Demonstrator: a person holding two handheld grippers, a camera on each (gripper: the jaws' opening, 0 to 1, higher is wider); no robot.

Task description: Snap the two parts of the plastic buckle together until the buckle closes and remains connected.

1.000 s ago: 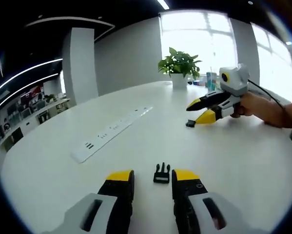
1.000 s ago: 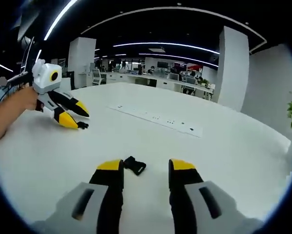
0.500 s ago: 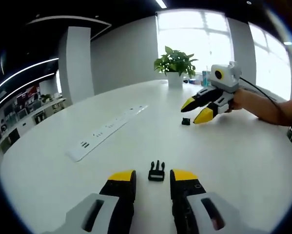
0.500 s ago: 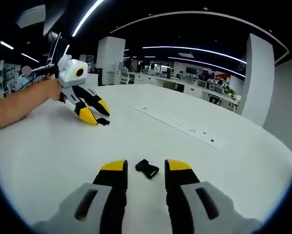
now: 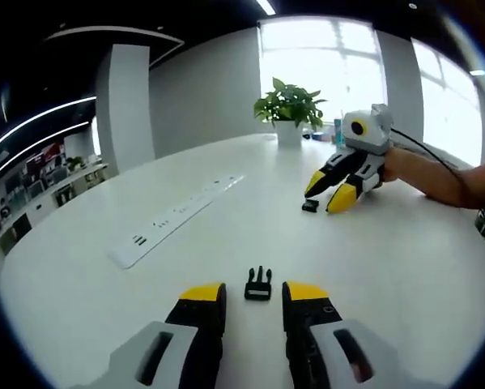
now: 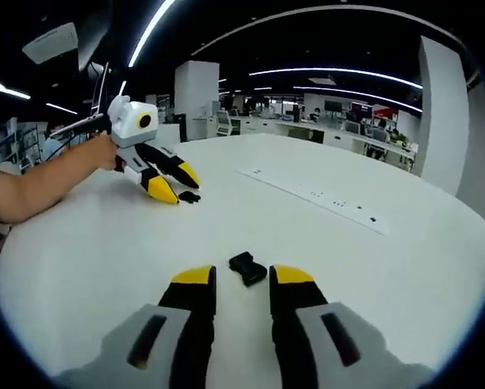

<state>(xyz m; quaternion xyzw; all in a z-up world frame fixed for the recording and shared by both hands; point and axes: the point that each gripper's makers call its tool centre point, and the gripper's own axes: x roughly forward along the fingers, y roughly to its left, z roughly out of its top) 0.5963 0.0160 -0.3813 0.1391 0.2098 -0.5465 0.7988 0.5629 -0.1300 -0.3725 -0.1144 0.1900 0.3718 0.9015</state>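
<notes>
Both open hand-held grippers have closed in: the left hand-held gripper (image 5: 254,298) frames the pronged buckle half (image 5: 258,284), the right hand-held gripper (image 6: 242,279) the socket half (image 6: 248,268), both parts on the desk (image 5: 226,235), ungrasped.

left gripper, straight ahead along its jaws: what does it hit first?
Most likely the pronged buckle half. It lies flat on the white table just beyond the left gripper, roughly centred on the gap between its open jaws. Depth is hard to judge in the fisheye, but nothing else sits between them.
</notes>
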